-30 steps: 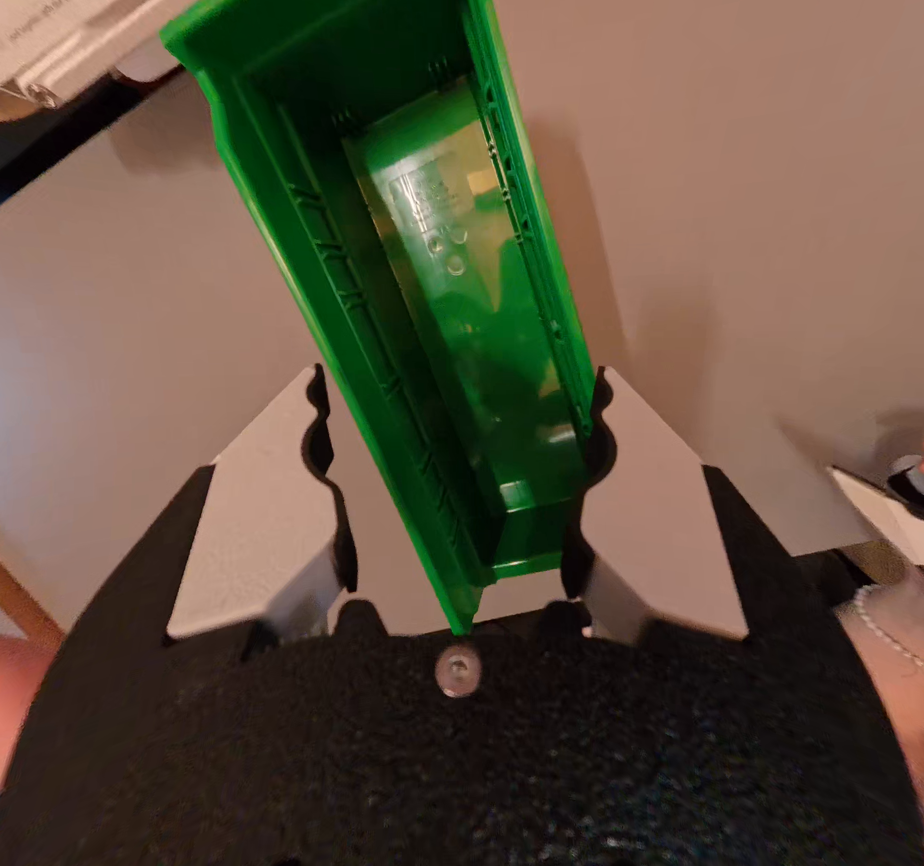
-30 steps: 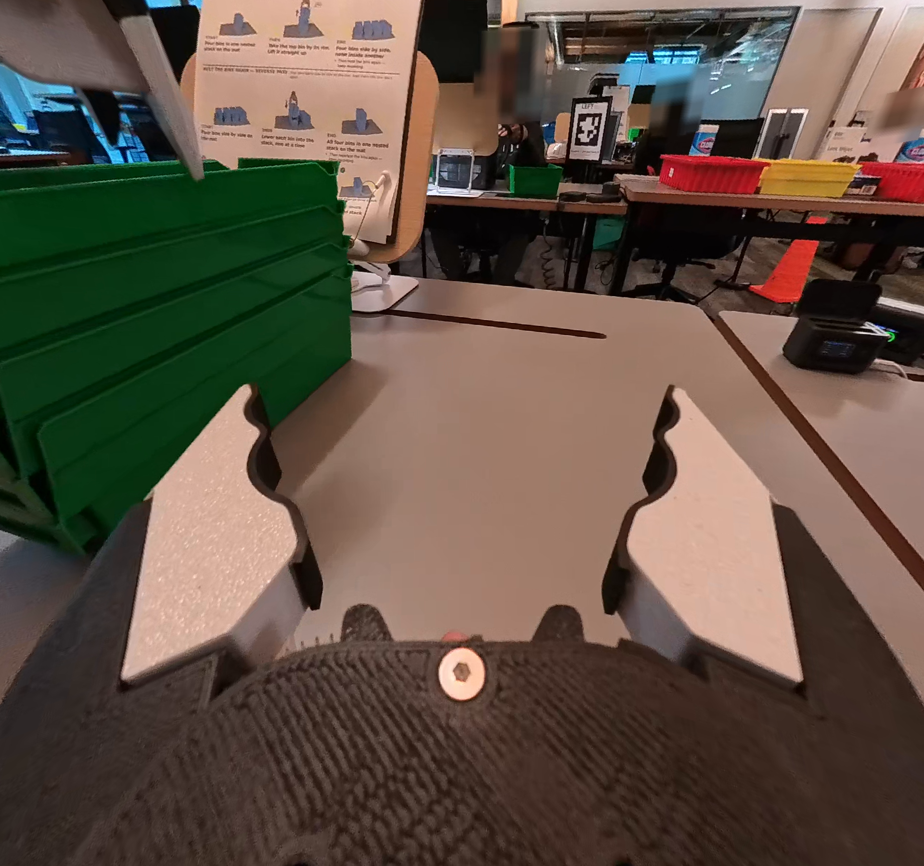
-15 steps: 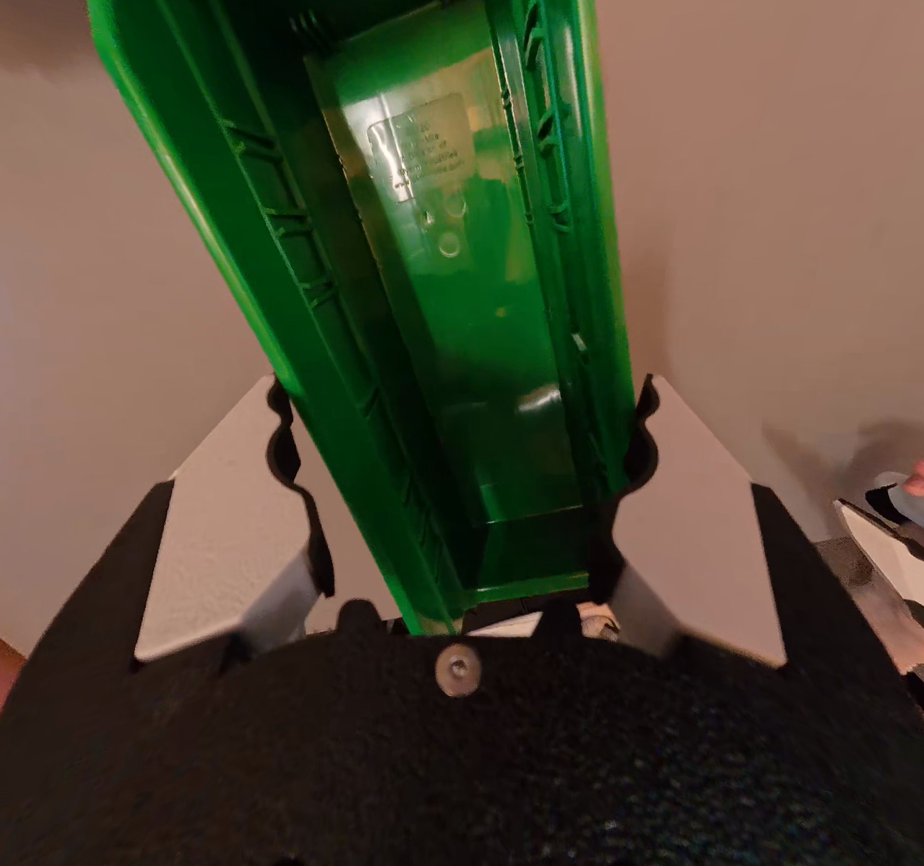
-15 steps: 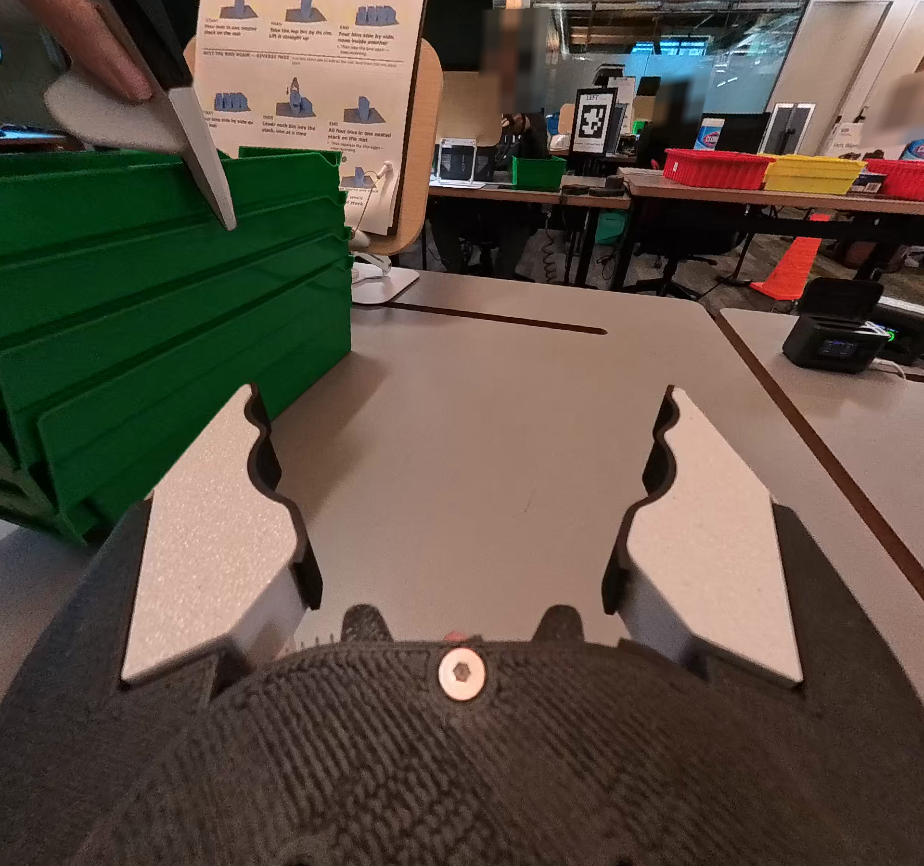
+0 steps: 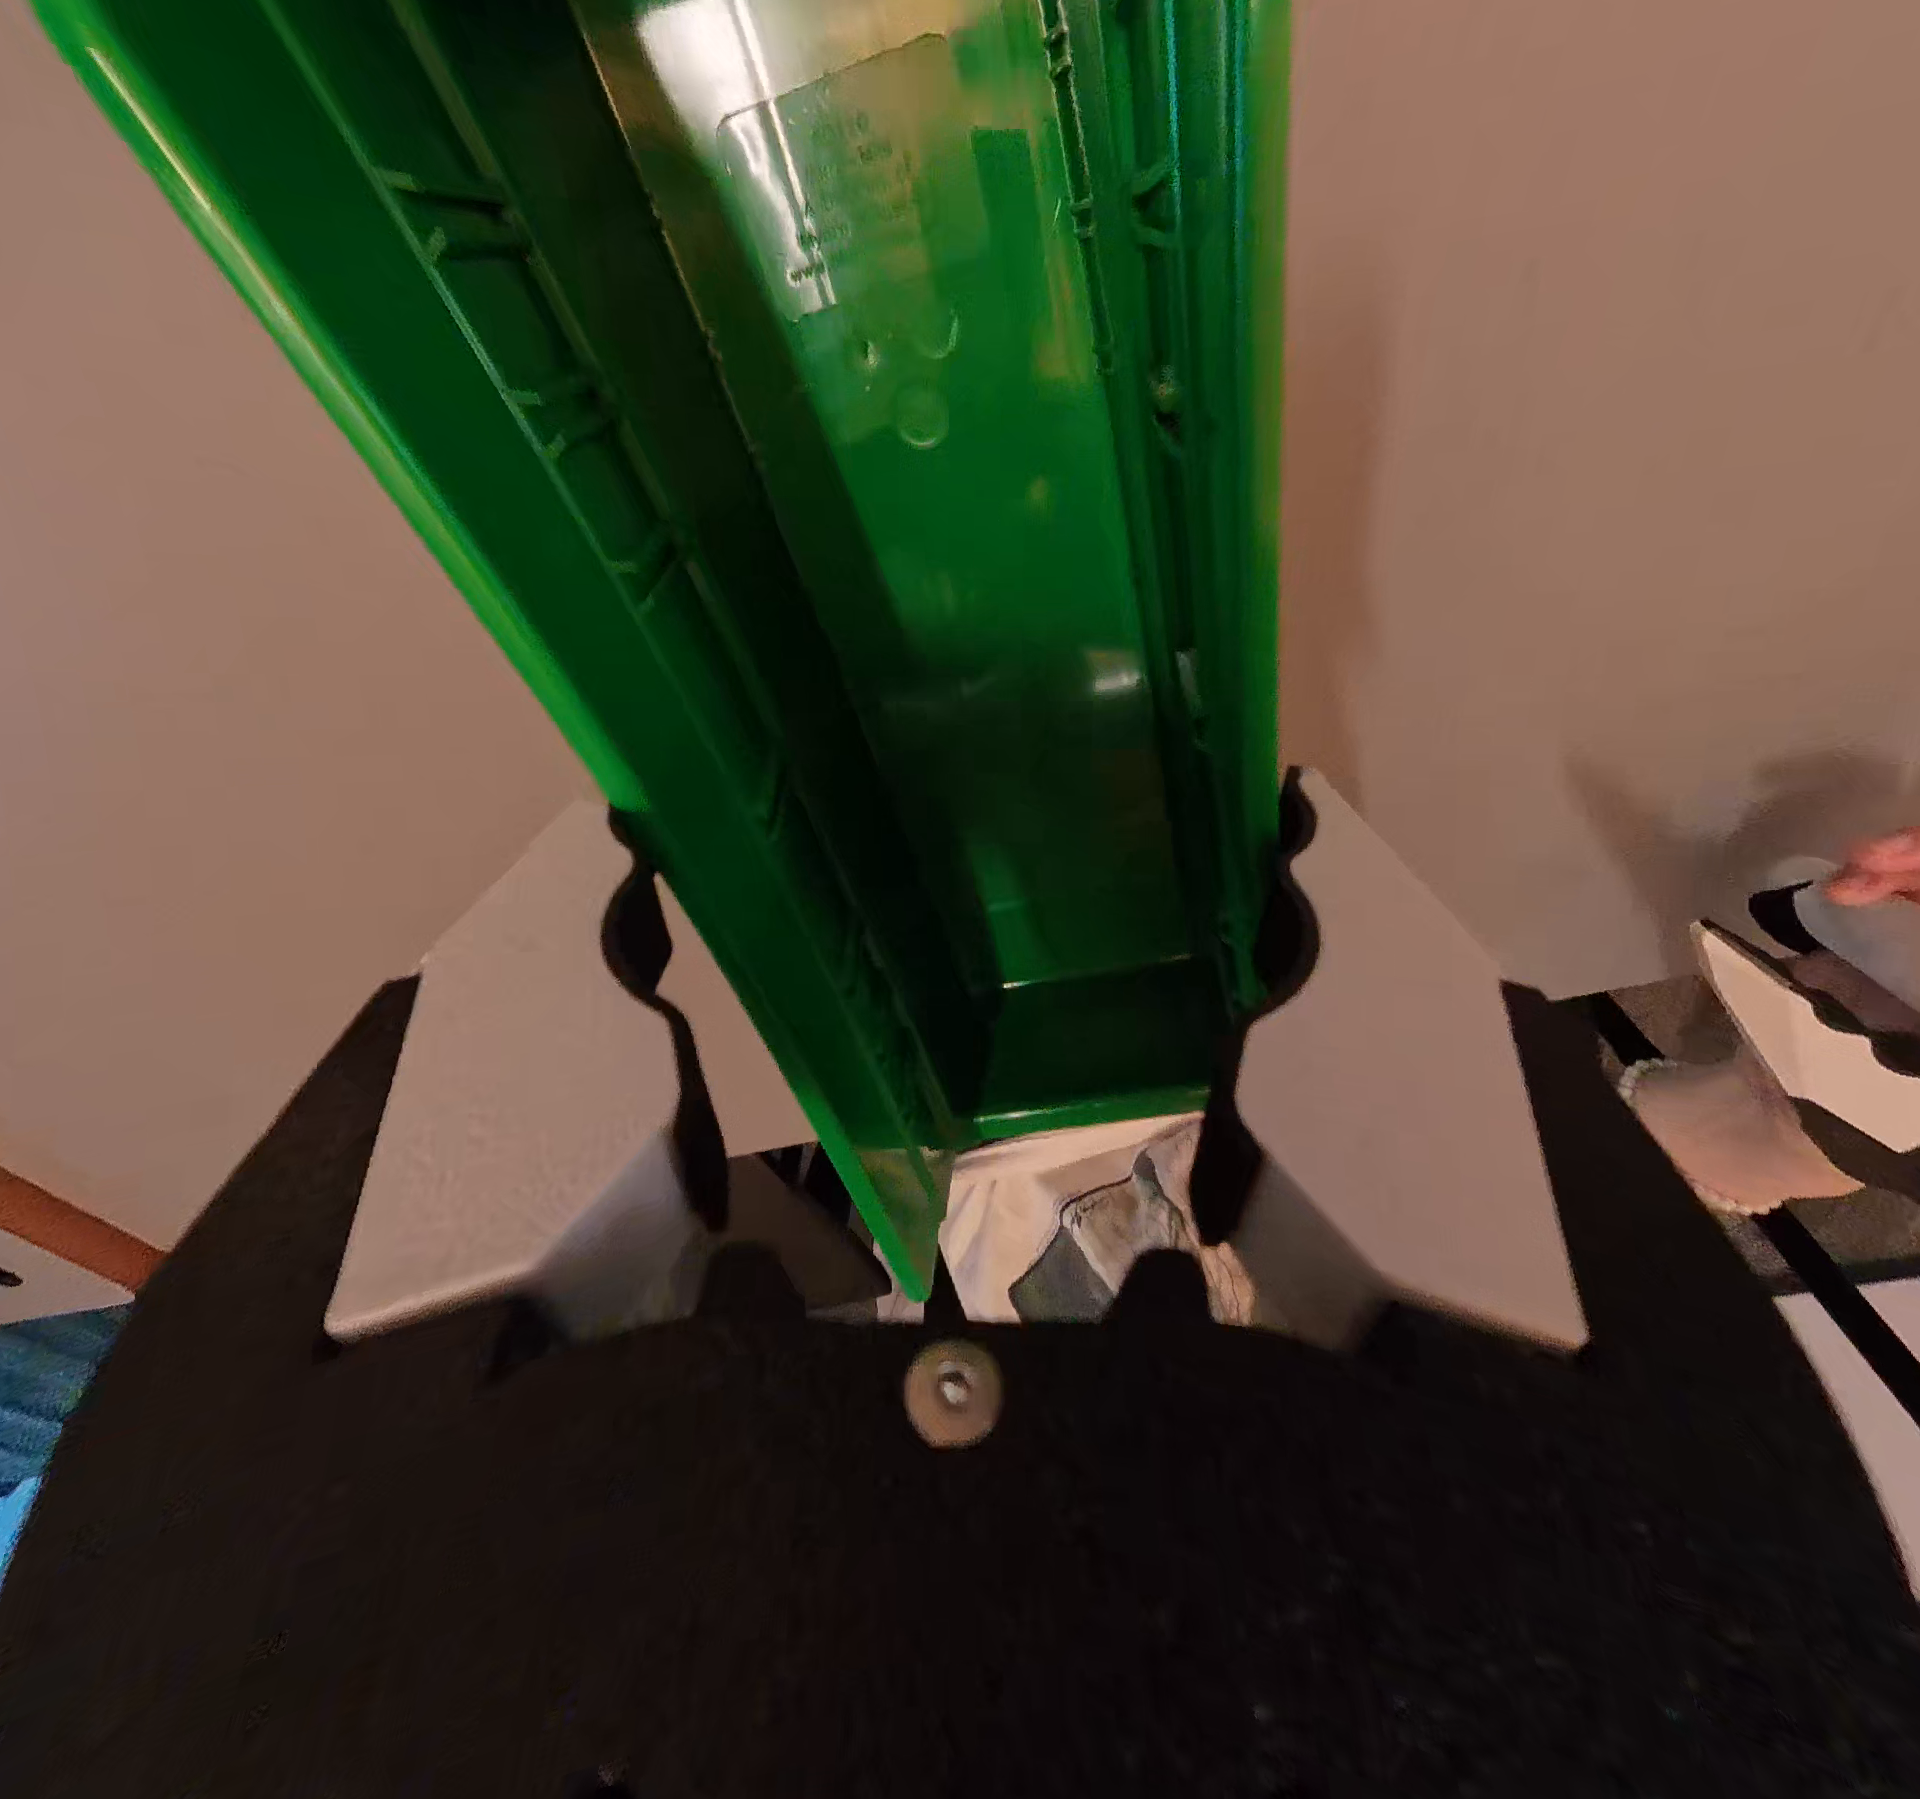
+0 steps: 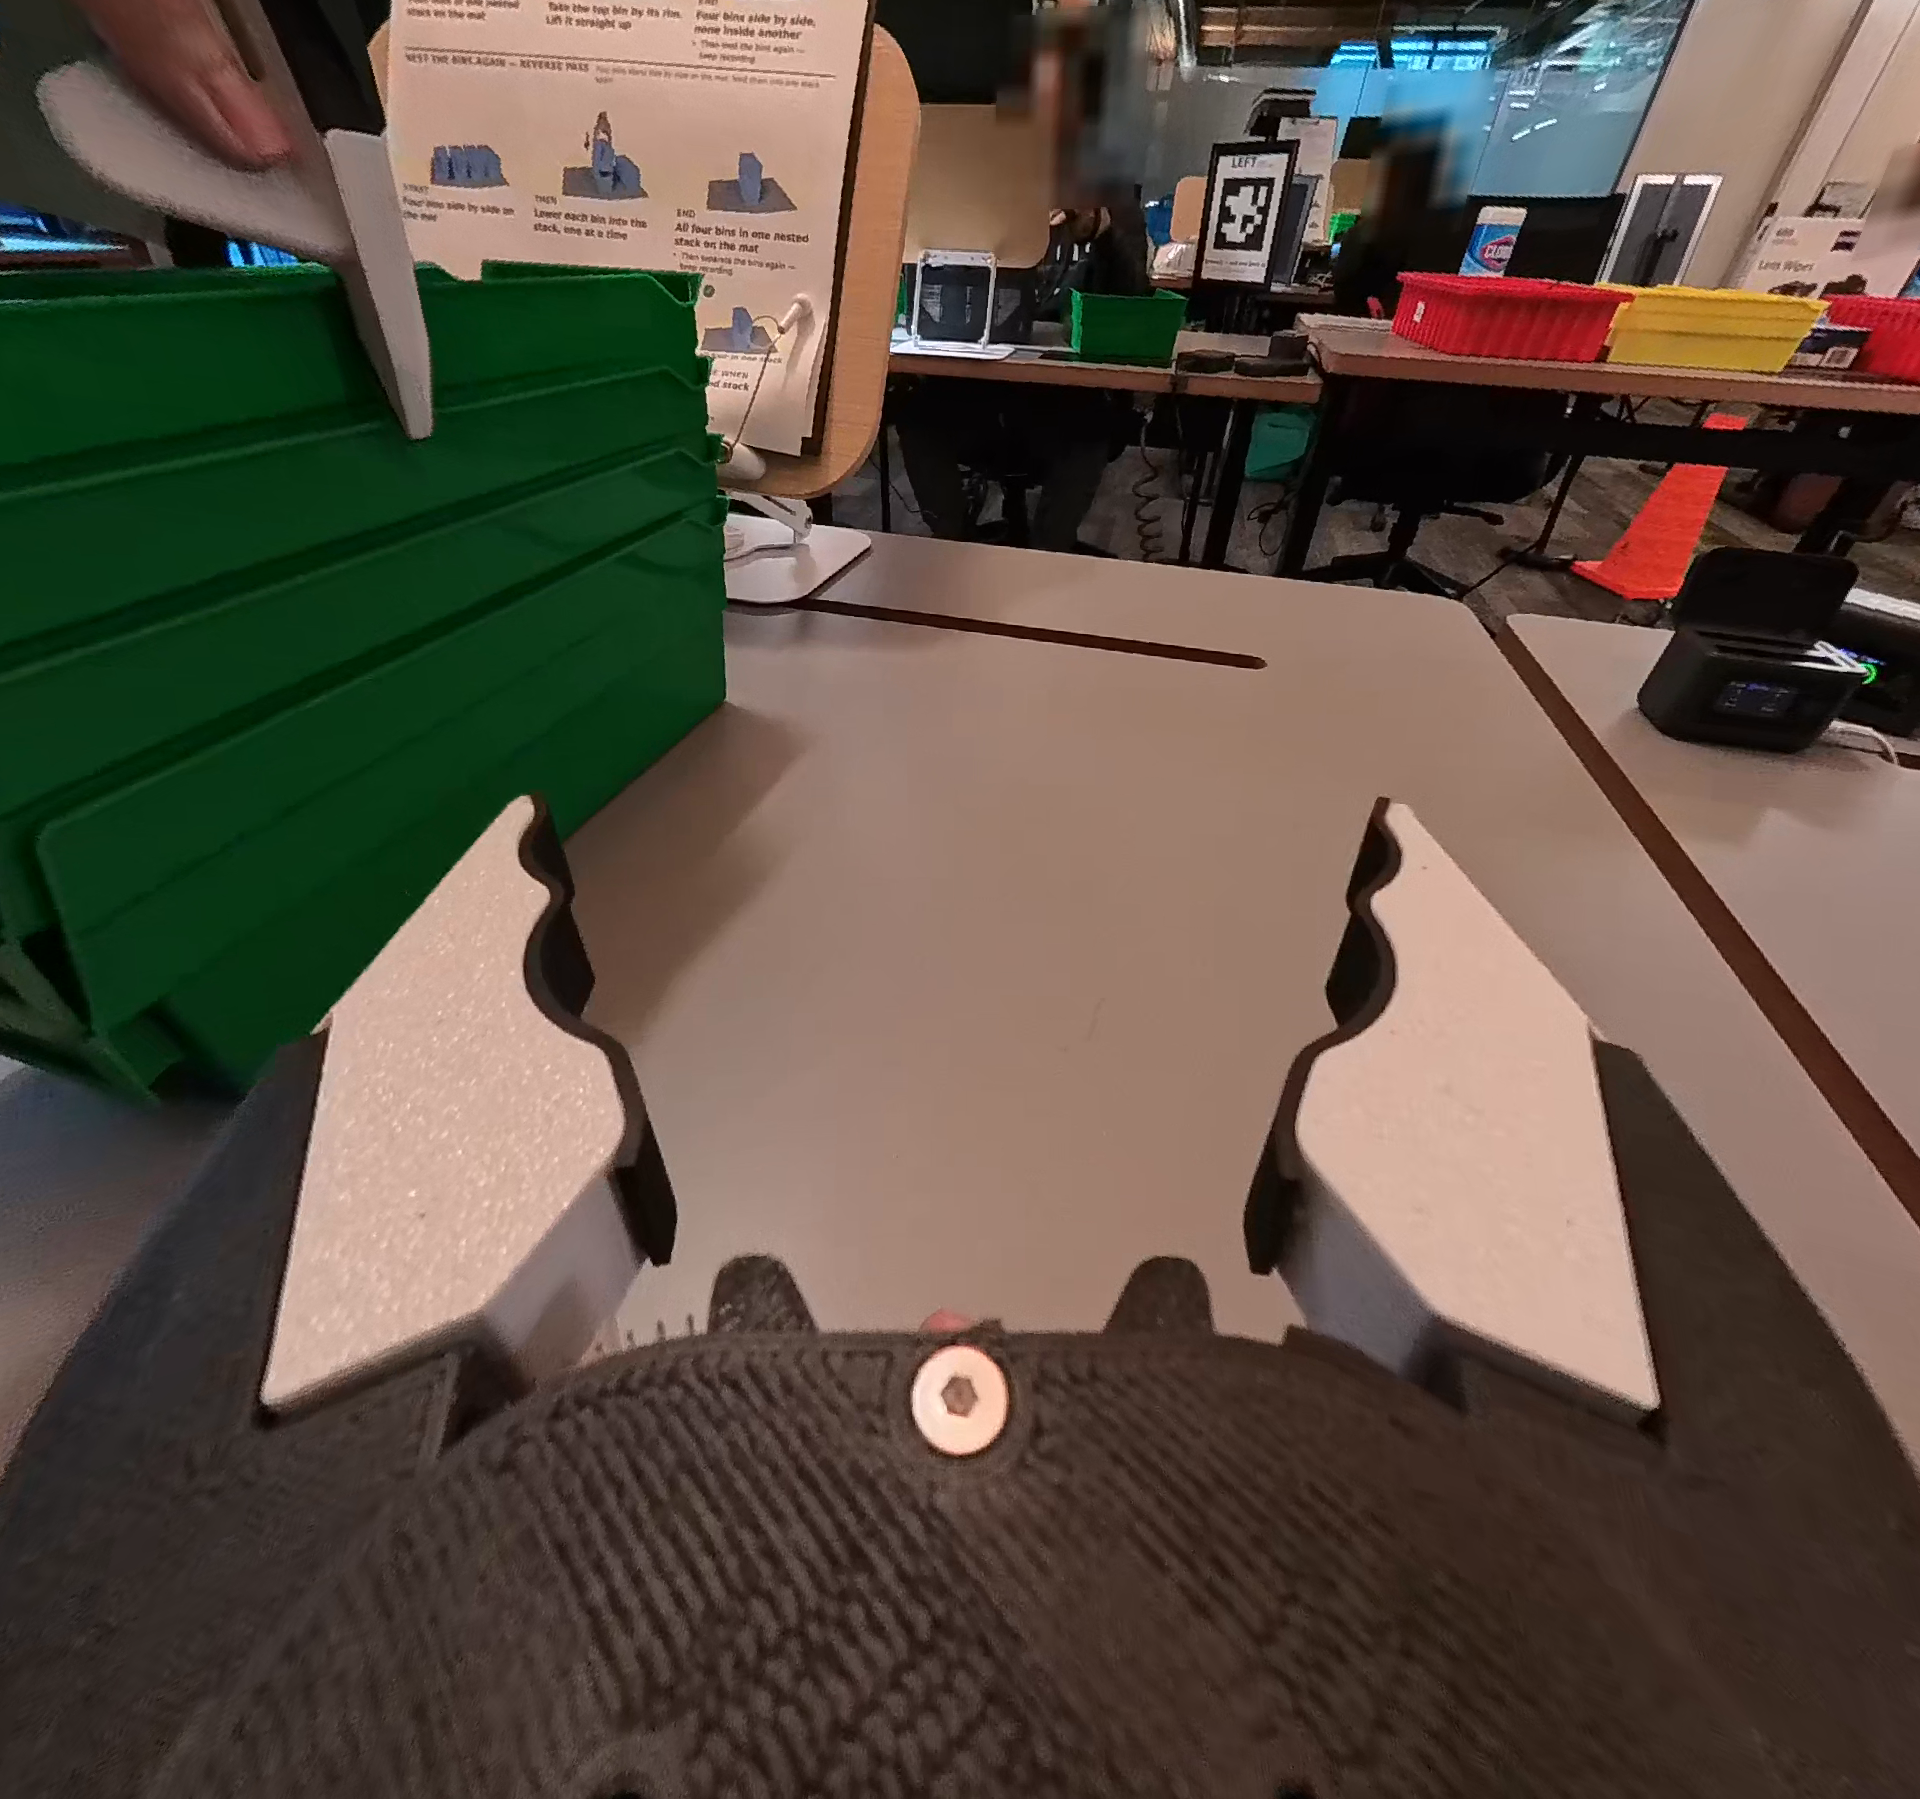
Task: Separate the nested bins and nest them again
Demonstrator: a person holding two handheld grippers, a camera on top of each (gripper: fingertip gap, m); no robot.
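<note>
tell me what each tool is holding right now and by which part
The left tool straddles the top green plastic bin across its two long side walls near one end; whether it is clamped is unclear. The right tool is open and holds nothing.

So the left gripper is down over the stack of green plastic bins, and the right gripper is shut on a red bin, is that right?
Not quite. The right gripper is open and empty over the grey table, as the right wrist view shows. The left gripper is indeed down over the stack of green plastic bins.
</note>
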